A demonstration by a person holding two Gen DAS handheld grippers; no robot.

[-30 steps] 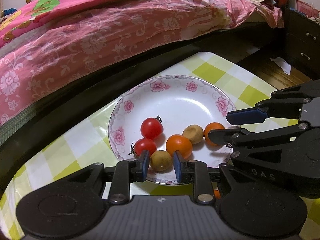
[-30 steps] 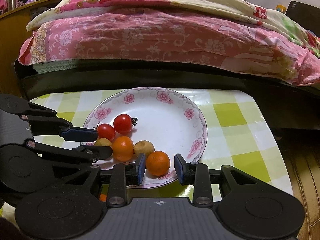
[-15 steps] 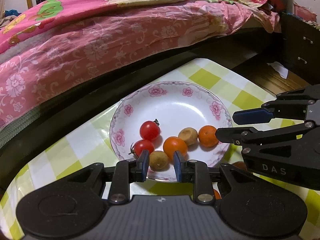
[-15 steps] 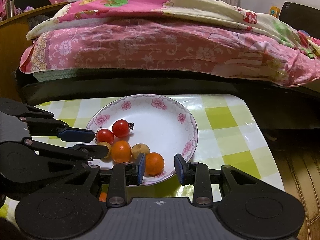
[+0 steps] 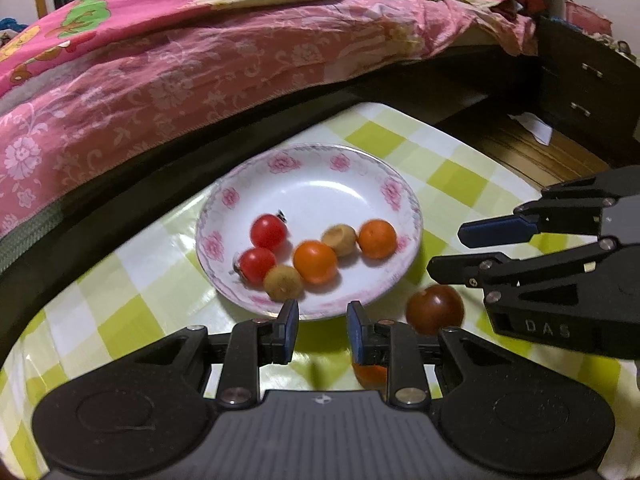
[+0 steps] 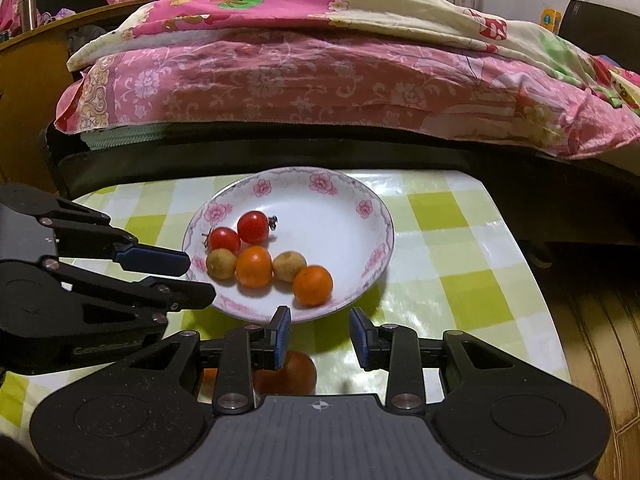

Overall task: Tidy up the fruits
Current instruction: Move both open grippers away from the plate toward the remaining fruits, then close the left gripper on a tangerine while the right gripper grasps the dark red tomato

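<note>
A white plate [image 5: 404, 216] with pink flowers on its rim is seen on the green-and-white checked tablecloth [image 5: 132, 320], and six small fruits are held in its near half: two red cherry tomatoes [image 5: 269, 232] touching each other at the left, two brownish fruits [image 5: 283, 282], and two orange fruits [image 5: 315, 261], all clustered close together. A dark red tomato [image 5: 435, 309] is left outside the plate, on the cloth just beside its near rim, and a further orange fruit [image 5: 370, 374] is partly hidden behind the left gripper [image 5: 322, 334]. Both the left gripper and the right gripper [image 6: 322, 336] are held with jaws apart and nothing between them, near the plate's front edge
</note>
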